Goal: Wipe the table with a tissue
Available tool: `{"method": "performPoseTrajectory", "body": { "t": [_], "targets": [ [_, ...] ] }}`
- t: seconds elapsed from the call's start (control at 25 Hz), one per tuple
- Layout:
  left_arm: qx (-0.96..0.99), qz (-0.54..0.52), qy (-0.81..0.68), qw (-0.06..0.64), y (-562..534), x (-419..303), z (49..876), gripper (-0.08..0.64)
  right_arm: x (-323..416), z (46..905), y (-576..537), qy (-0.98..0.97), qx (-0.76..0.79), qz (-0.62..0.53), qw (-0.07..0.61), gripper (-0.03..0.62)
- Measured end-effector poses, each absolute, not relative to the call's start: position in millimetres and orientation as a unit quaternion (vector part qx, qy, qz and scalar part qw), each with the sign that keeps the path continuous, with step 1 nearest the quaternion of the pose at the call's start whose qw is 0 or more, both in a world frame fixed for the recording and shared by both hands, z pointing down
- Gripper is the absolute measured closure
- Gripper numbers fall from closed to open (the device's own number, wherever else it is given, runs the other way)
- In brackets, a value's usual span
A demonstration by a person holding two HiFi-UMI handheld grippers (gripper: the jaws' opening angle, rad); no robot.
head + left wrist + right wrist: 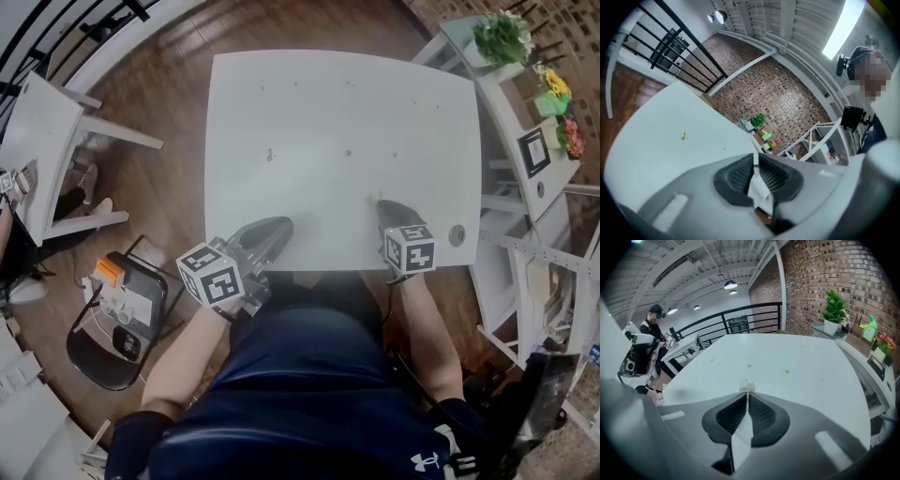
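While both grippers hang at the near edge of the white table (328, 103), neither has started a clear wiping stroke. The right gripper (382, 204), at about 5 o'clock from the table's middle, has its jaws pressed together on a thin fold of tissue (746, 386), with a small wad poking out past the tips. Whether that wad touches the surface cannot be told.

The left gripper (281, 225), at about 7 o'clock, is likewise clamped, pinching a white scrap (758, 190) that looks like more tissue. It sits deep between the pads, and its tips point over the table's edge rather than down onto it.

As for progress, little seems done. Small specks (270, 155) dot the tabletop at about 9 o'clock from its middle and near the centre. From the right gripper's own view, several yellowish marks lie ahead at 12 o'clock, well apart from the wad. Another spot shows at 10 o'clock in the left gripper view. Almost the whole surface, from the near edge to the far side, appears left to wipe.
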State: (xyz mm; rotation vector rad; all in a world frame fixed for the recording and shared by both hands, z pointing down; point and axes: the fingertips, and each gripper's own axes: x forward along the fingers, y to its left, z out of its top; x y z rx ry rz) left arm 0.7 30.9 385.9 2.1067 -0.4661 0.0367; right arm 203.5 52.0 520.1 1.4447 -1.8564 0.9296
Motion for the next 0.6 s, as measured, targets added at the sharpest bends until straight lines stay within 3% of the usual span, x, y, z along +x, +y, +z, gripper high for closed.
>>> {"method": "performPoseTrajectory", "body": {
  "t": [0.32,0.6],
  "targets": [
    [0.852,0.022,-0.246,0.461,25.8,95.2,392.2,0.529,317.9,512.4,38.9,-0.709,0.552,0.353,0.262,0.572],
    [0.865,0.050,-0.269,0.419,28.9,149.0,389.3,0.530,388.1,534.6,22.9,-0.703,0.550,0.349,0.285,0.572]
  ]
}}
